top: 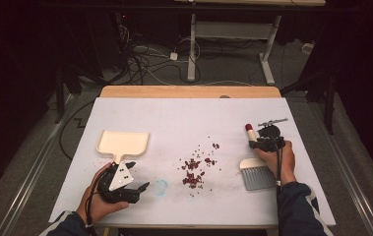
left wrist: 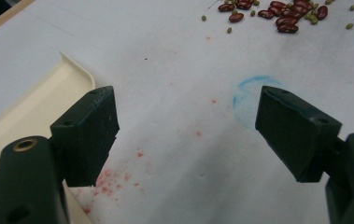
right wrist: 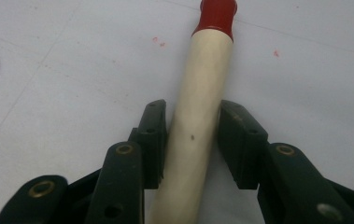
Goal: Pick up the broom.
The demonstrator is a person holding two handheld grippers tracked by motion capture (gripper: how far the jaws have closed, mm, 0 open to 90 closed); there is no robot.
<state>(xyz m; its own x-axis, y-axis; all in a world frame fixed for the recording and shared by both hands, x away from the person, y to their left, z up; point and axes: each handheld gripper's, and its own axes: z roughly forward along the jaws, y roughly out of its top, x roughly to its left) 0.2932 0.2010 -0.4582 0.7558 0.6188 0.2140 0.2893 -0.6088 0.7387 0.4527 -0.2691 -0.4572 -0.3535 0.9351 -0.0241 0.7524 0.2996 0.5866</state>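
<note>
The right tongs pinch the cream handle of a brush, which lies on the white bench near its right side; the handle's red tip points away from the person, and the grey bristles lie by the right hand. The left tongs are spread wide with nothing between them, low over the bench beside a cream dustpan and a faint blue ring. Red beans and small green ones lie scattered mid-bench, between dustpan and brush.
</note>
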